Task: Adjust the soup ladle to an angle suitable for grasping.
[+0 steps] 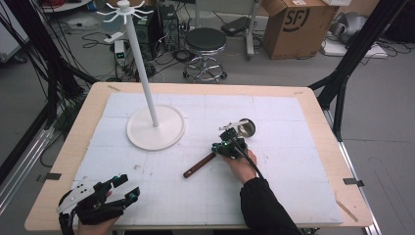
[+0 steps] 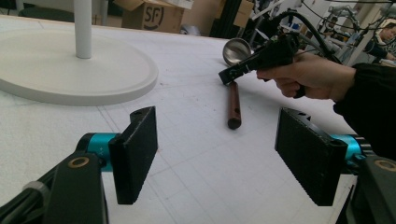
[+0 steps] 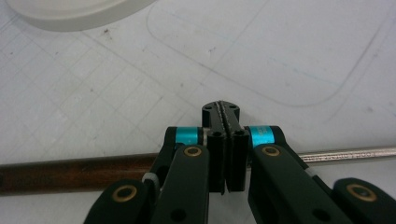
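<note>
Here, ladle flat on the desk, right of centre. Long axis diagonal: steel bowl toward the far right corner, dark wooden handle toward the near left corner. White stand left of it, well apart.

Right tool directly over the shaft, about where wood meets steel; jaws pressed together, nothing between them. In the right gripper view, right tool pointing down across the ladle, which runs side to side just behind the tips — crossing the axis near square. Whether the tips touch the shaft: cannot tell.

Left tool low at the near left corner, well apart from the ladle; jaws apart, empty. Seen from there, handle end pointing back toward that corner.

Judgement: right hand far nearer, so the pick falls to it. Jaws must part first, then straddle the shaft across its width. Round shaft, likely to roll if pinched off-centre.
</note>
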The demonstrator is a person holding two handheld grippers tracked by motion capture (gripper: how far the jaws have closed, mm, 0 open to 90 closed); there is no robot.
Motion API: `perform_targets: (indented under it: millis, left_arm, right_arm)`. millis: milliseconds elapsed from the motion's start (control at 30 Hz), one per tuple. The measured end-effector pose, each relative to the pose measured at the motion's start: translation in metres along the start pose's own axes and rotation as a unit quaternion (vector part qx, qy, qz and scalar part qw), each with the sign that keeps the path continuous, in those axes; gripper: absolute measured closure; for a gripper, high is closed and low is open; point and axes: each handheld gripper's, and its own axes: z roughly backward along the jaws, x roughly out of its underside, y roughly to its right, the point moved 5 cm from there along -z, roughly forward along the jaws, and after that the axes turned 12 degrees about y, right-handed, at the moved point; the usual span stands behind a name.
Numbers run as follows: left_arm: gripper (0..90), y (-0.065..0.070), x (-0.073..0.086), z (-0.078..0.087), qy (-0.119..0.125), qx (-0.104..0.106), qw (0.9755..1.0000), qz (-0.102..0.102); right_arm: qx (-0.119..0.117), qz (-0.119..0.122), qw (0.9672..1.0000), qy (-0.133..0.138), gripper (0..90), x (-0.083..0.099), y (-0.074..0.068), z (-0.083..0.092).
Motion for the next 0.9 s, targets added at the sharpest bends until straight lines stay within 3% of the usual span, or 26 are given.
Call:
perform_targets:
  millis: [167, 233, 333, 367, 400, 433, 467, 500, 533, 600, 633, 667, 733, 800, 900]
  left_arm:
    - [30.5, 0.000, 0.000, 0.000, 0.001, -0.001, 1.0000, 0.001]
    - [30.5, 0.000, 0.000, 0.000, -0.001, 0.001, 1.0000, 0.000]
    - [30.6, -0.001, 0.000, 0.000, 0.000, -0.002, 1.0000, 0.001]
    - [30.6, -0.001, 0.001, 0.000, -0.001, -0.002, 1.0000, 0.000]
    - [30.6, -0.002, 0.002, -0.001, -0.003, -0.002, 1.0000, -0.001]
    - [30.6, -0.002, 0.002, -0.001, -0.003, -0.002, 1.0000, -0.001]
    - [30.6, -0.001, 0.002, -0.001, -0.003, -0.002, 1.0000, 0.002]
    - [30.6, -0.001, 0.002, -0.002, -0.003, -0.001, 1.0000, 0.003]
    - [30.6, -0.001, 0.002, -0.002, -0.004, -0.001, 1.0000, 0.001]
    - [30.6, 0.001, 0.002, -0.003, -0.003, 0.001, 1.0000, 0.000]
    - [30.6, 0.001, 0.001, -0.003, -0.002, 0.000, 1.0000, 0.000]
    - [30.6, 0.002, 0.001, -0.003, -0.004, 0.002, 1.0000, -0.003]
    - [30.7, 0.003, 0.000, -0.003, -0.002, 0.003, 1.0000, -0.002]
    - [30.7, 0.002, 0.000, -0.002, -0.001, 0.003, 1.0000, -0.002]
    - [30.7, 0.001, 0.001, -0.002, -0.002, 0.002, 1.0000, -0.002]
  right_arm:
    - [0.013, 0.010, 0.9999, -0.002, 90.0, 0.008, -0.001, 0.011]
    - [0.016, 0.027, 0.9991, 0.028, 90.0, 0.005, -0.003, 0.018]
    - [-0.053, 0.028, 0.9957, 0.071, 90.0, -0.001, -0.018, 0.029]
    - [-0.053, 0.028, 0.9957, 0.071, 90.0, -0.001, -0.018, 0.029]
    - [-0.125, 0.033, 0.9888, 0.074, 90.0, 0.001, -0.038, 0.034]
    - [-0.154, 0.044, 0.9846, 0.071, 90.0, 0.004, -0.050, 0.035]
    - [-0.154, 0.044, 0.9846, 0.071, 90.0, 0.004, -0.050, 0.035]
    - [-0.201, 0.062, 0.9767, 0.043, 90.0, 0.013, -0.073, 0.035]
    - [-0.201, 0.062, 0.9767, 0.043, 90.0, 0.013, -0.073, 0.035]
    - [-0.235, 0.077, 0.9688, 0.012, 90.0, 0.025, -0.101, 0.027]
    - [-0.235, 0.077, 0.9688, 0.012, 90.0, 0.025, -0.101, 0.027]
    - [-0.238, 0.082, 0.9678, 0.000, 90.0, 0.029, -0.106, 0.023]
    - [-0.229, 0.083, 0.9693, -0.031, 90.0, 0.041, -0.113, 0.009]
    - [-0.233, 0.071, 0.9696, -0.026, 89.9, 0.040, -0.112, 0.008]
    - [-0.223, 0.059, 0.9728, -0.016, 90.0, 0.036, -0.107, 0.003]
